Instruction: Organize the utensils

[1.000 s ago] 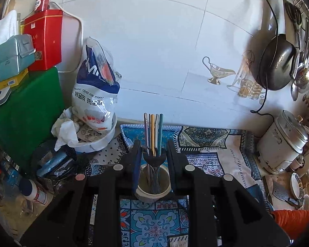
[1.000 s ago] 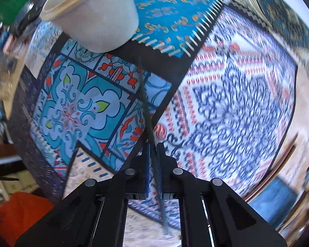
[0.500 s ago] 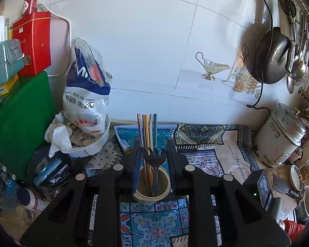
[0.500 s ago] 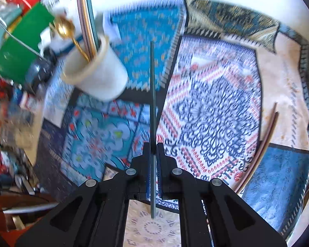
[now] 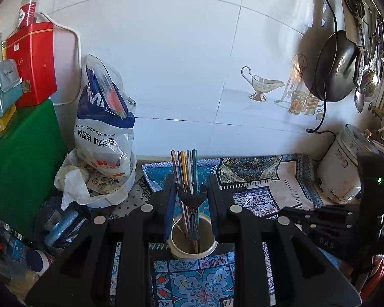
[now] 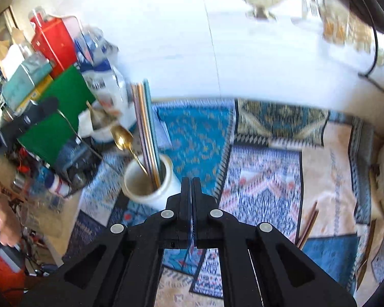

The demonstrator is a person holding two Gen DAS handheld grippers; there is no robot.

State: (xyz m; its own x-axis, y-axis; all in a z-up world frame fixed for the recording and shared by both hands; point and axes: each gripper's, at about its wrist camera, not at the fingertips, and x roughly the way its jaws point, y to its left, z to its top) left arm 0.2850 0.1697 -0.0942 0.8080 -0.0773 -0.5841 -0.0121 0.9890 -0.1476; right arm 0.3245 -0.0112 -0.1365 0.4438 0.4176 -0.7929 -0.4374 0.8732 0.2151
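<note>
A cream utensil cup (image 5: 192, 247) stands on the patterned mat and holds several coloured chopsticks (image 5: 184, 168) and a dark fork (image 5: 192, 202). My left gripper (image 5: 192, 192) is open with its fingers on either side of the cup's rim. In the right wrist view the cup (image 6: 151, 181) holds the chopsticks (image 6: 147, 117) and a gold spoon (image 6: 123, 135). My right gripper (image 6: 191, 183) is shut on a thin dark chopstick seen edge-on, just right of the cup. The right gripper also shows at the right in the left wrist view (image 5: 294, 208).
A white bowl with a plastic bag (image 5: 102, 133) stands left of the cup. A green board (image 5: 20, 158) and a red tin (image 5: 33, 64) are at far left. A rice cooker (image 5: 345, 163) stands at right. More chopsticks (image 6: 307, 225) lie on the mat at right.
My right gripper has tilted upward and swung toward the cup with the chopstick, which now points edge-on. My left gripper has stayed around the cup.
</note>
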